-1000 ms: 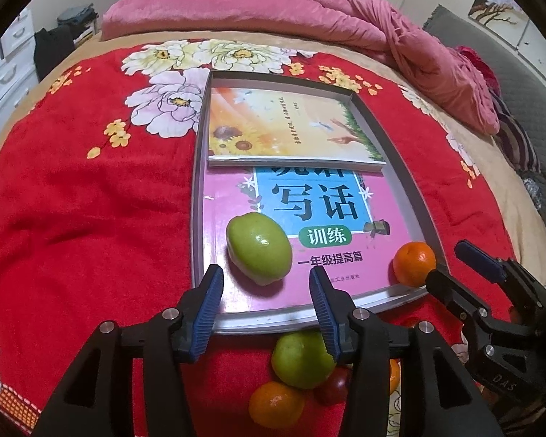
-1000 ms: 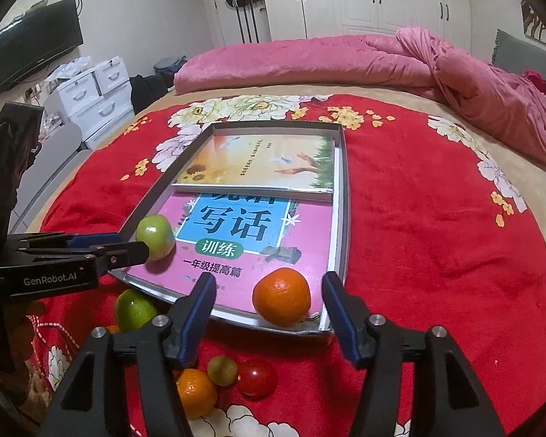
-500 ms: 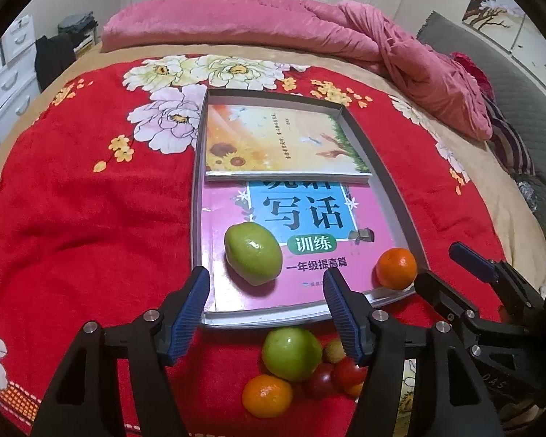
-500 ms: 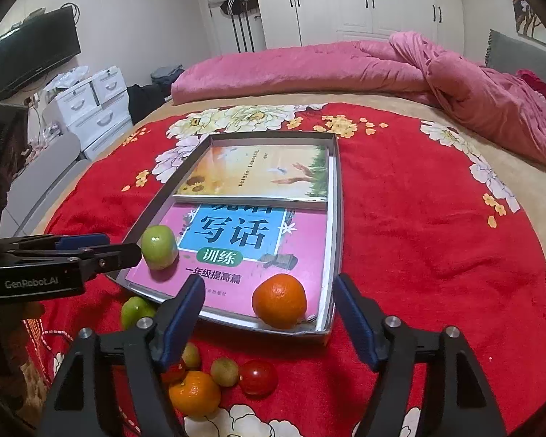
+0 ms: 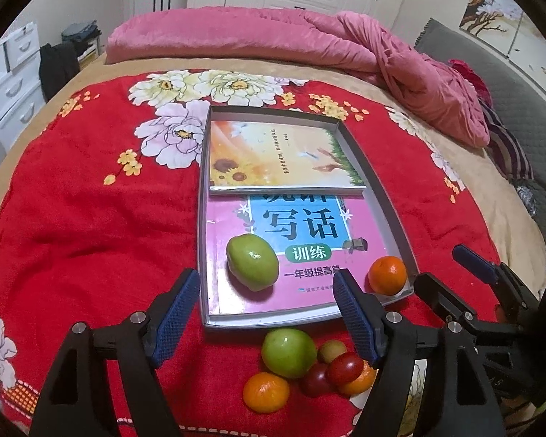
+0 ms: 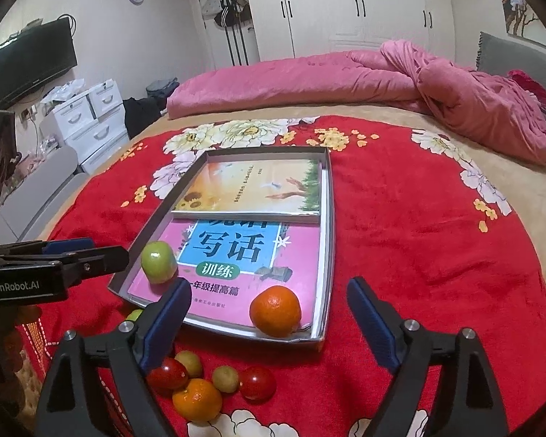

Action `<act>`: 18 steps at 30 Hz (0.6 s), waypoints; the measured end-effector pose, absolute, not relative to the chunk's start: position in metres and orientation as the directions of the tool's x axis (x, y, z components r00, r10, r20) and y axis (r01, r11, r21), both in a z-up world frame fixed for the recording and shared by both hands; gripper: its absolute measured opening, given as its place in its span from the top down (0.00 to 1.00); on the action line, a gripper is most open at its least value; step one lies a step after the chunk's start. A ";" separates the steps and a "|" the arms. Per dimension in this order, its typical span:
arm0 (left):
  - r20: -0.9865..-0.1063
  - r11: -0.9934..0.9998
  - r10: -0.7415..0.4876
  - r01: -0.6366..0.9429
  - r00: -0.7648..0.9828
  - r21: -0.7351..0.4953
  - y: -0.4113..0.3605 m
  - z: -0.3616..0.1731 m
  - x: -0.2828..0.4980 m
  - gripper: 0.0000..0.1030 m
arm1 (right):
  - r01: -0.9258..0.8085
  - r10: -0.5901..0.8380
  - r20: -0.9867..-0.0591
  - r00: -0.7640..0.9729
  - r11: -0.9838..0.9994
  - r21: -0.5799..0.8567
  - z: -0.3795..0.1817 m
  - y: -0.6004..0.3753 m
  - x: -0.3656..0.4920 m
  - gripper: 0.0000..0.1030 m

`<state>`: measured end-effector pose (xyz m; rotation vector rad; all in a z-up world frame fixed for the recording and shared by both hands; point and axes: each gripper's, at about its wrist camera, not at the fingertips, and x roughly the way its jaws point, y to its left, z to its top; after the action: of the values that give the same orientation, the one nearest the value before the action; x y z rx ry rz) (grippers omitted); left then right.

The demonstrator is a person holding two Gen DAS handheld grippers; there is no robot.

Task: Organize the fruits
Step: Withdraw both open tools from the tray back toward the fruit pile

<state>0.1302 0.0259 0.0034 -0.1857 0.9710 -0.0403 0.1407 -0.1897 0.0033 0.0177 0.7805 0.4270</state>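
A grey tray [image 5: 389, 211] [image 6: 329, 218] holding two books lies on the red blanket. In it sit a green apple [image 5: 252, 267] [image 6: 159, 262] at the near left and an orange [image 5: 387, 275] [image 6: 275, 311] at the near right. In front of the tray lie a second green apple [image 5: 288, 352], an orange [image 5: 266, 392] [image 6: 197, 400], red tomatoes [image 5: 345, 367] [image 6: 257, 383] and small green fruits [image 6: 225, 378]. My left gripper [image 5: 265, 317] is open and empty, above the tray's near edge. My right gripper [image 6: 269, 327] is open and empty, near the tray's orange.
A pink quilt [image 5: 273, 32] [image 6: 345, 80] is bunched along the far side of the bed. White drawers [image 6: 87, 120] and a TV [image 6: 29, 62] stand at the left. The right gripper also shows in the left wrist view [image 5: 480, 291], the left one in the right wrist view [image 6: 54, 262].
Both grippers have pulled back and up from the tray, and their jaws have opened wider. The green apple and the orange stay in the tray.
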 end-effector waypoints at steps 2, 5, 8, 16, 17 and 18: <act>-0.813 0.983 -0.120 -0.046 0.570 -0.178 0.026 0.006 0.129 0.25 | -0.365 0.379 -0.675 0.633 0.915 0.171 0.005 -0.190 0.140 0.15; -0.808 0.983 -0.124 -0.042 0.576 -0.181 0.026 0.009 0.128 0.25 | -0.366 0.379 -0.667 0.642 0.915 0.168 0.008 -0.191 0.138 0.12; -0.805 0.982 -0.124 -0.043 0.580 -0.183 0.027 0.012 0.127 0.25 | -0.366 0.376 -0.657 0.653 0.917 0.162 0.012 -0.192 0.136 0.11; -0.790 0.979 -0.134 -0.042 0.599 -0.197 0.032 0.025 0.121 0.24 | -0.377 0.389 -0.624 0.677 0.912 0.159 0.026 -0.194 0.130 0.06; -0.786 0.979 -0.132 -0.046 0.603 -0.200 0.033 0.027 0.119 0.24 | -0.379 0.392 -0.620 0.679 0.911 0.161 0.028 -0.195 0.129 0.05; -0.784 0.978 -0.132 -0.048 0.606 -0.202 0.035 0.029 0.118 0.24 | -0.380 0.394 -0.618 0.680 0.911 0.162 0.029 -0.195 0.128 0.05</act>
<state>0.1178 0.0346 0.0288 -0.2112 0.9204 -0.0492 0.1278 -0.1951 0.0294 0.0214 0.6988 0.4341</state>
